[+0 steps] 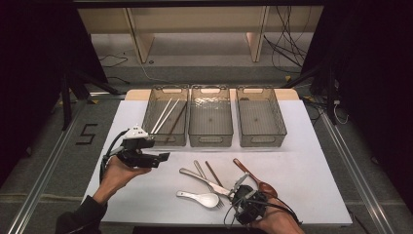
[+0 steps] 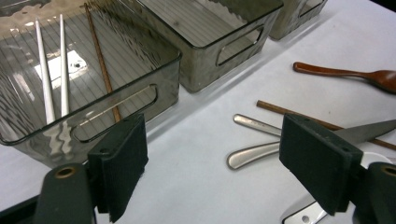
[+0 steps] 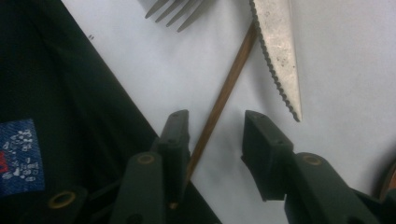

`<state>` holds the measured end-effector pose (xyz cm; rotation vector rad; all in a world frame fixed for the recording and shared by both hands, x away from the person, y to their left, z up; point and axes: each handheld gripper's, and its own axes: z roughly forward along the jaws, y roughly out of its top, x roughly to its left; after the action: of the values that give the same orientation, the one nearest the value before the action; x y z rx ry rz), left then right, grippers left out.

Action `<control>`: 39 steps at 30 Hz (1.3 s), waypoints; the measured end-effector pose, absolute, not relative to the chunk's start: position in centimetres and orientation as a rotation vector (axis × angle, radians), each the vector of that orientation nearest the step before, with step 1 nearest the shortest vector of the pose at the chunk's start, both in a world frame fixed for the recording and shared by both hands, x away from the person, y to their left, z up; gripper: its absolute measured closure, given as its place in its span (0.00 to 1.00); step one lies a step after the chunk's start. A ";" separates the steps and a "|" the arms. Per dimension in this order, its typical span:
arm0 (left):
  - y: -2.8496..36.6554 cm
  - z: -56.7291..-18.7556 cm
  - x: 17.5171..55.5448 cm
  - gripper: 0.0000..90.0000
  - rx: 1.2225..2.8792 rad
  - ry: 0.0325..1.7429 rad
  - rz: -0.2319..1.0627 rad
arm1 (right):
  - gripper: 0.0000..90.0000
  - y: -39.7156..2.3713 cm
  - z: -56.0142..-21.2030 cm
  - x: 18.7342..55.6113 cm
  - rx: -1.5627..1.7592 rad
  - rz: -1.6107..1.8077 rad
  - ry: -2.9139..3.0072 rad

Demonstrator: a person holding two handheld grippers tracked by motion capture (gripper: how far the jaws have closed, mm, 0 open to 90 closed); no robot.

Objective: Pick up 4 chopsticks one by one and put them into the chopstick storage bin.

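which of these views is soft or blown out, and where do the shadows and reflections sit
High view: evenly lit white table, dark surround, a faint shadow in front of the bins. Left gripper view: near jaws slightly soft, a bright reflection on the floor of the left bin beside the white chopsticks. Right gripper view: jaws and brown chopstick soft, knife blade sharper, lower left corner dark.

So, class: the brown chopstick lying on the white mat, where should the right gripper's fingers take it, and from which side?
Grip the brown chopstick on its bare near stretch, coming from above with the right gripper straddling it. It lies flat and thin, and farther along the knife blade lies across it.
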<state>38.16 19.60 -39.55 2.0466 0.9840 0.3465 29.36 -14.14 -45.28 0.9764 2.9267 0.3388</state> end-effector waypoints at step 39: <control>19.4 -40.3 38.1 0.27 2.084 0.965 0.332 | 0.96 -16.8 -44.7 32.1 0.980 0.170 2.836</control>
<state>38.12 19.44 -40.33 2.0843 0.9653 0.3324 32.14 -16.75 -44.70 0.9798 2.8362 0.1695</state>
